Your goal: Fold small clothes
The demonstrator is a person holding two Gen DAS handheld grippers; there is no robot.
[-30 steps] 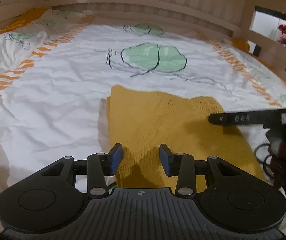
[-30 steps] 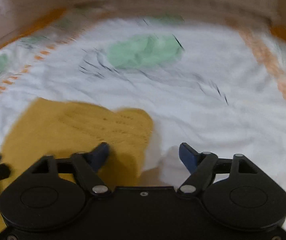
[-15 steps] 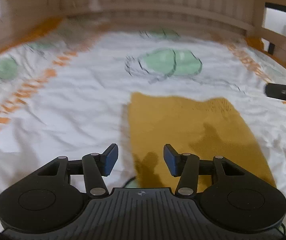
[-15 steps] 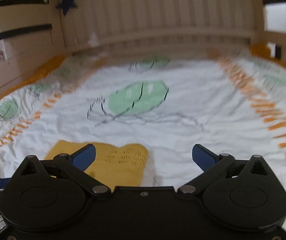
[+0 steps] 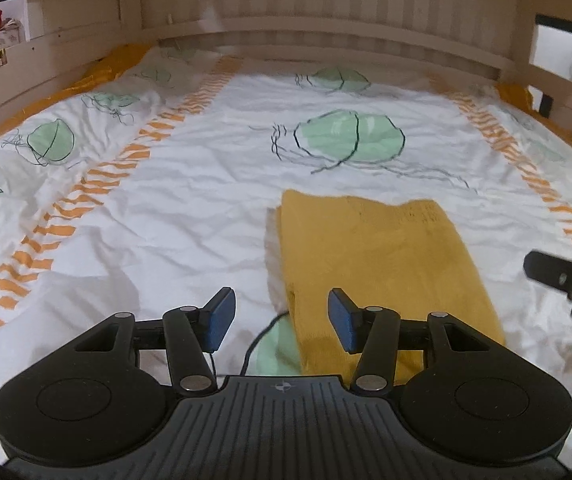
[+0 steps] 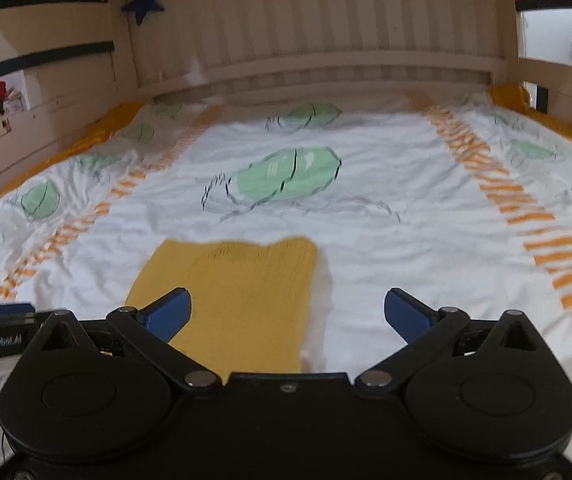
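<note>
Both claws, left claw (image 5: 281, 316) and right claw (image 6: 287, 314), agape, empty; navy star (image 6: 142, 2) only in right view; yellow garment (image 5: 381, 264) folded.

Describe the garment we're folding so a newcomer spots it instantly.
Start at the white bedspread printed with green leaves and orange stripes. On its near part, just ahead of both claws, lies the knit: a flat mustard-yellow rectangle, the only solid-coloured piece on the bed.

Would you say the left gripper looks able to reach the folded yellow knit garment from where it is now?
Probably yes: the left gripper is open, the yellow knit garment lies flat on the bedsheet just ahead of its right finger, and nothing stands between them.
</note>
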